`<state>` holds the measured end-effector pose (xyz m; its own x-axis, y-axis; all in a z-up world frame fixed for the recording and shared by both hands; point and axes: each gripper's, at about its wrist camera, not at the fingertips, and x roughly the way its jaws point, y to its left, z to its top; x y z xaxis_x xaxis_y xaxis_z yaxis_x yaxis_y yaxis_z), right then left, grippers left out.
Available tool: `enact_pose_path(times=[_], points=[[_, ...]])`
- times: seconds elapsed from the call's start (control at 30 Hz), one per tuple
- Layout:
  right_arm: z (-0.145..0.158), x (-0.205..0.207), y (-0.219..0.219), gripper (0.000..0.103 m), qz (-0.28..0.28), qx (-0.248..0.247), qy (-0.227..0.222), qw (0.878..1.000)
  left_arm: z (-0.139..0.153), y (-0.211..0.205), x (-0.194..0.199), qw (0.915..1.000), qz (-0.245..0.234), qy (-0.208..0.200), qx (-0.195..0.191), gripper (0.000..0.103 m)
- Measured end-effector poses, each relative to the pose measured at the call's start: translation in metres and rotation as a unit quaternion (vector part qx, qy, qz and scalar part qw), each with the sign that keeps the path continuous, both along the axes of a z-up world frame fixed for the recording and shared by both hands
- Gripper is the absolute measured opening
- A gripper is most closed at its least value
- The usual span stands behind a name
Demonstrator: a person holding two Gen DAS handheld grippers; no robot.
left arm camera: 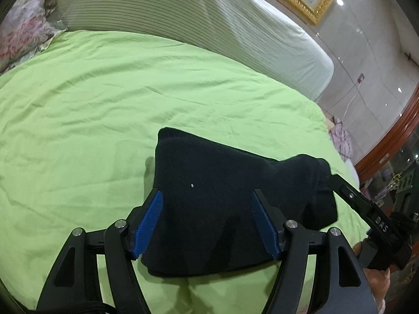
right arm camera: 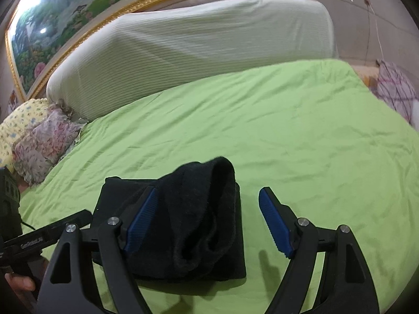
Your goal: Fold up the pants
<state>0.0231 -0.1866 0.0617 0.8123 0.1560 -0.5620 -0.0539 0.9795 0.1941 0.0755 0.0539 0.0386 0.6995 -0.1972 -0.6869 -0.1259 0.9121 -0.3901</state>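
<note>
The black pants lie folded into a compact bundle on the green bedsheet. My left gripper is open just above the bundle, its blue pads either side of it. In the right wrist view the pants show a thick rolled fold on top. My right gripper is open over the bundle's right part, its right pad over bare sheet. The right gripper's finger shows at the bundle's right end in the left wrist view. The left gripper's body shows at the left of the right wrist view.
A white ribbed headboard cushion stands at the back of the bed. Floral pillows lie at the far left. A gold-framed painting hangs above. The bed's right edge is close to the bundle.
</note>
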Motion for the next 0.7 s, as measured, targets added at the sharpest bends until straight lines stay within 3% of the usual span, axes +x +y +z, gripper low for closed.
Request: enact_pose_path(times=[0.23,0.4,0.57,0.7], points=[[-0.011,0.01,0.001,0.08,-0.003,0.003,0.024,1.0,-0.001,-0.003,0.022,0.9998,-0.02,0.007,0.006,0.073],[-0.013,0.019,0.004,0.08,0.001,-0.012,0.035,0.999,-0.009,-0.014,0.037,0.9976,-0.013,0.028,0.062,0.073],[-0.021,0.016,-0.009,0.088,-0.018,-0.017,0.04,0.999,-0.017,-0.006,0.044,0.9968,-0.001,0.04,0.069,0.073],[-0.031,0.016,-0.026,0.091,-0.036,-0.005,0.052,0.998,-0.029,0.004,0.05,0.9974,0.007,0.056,0.044,0.073]])
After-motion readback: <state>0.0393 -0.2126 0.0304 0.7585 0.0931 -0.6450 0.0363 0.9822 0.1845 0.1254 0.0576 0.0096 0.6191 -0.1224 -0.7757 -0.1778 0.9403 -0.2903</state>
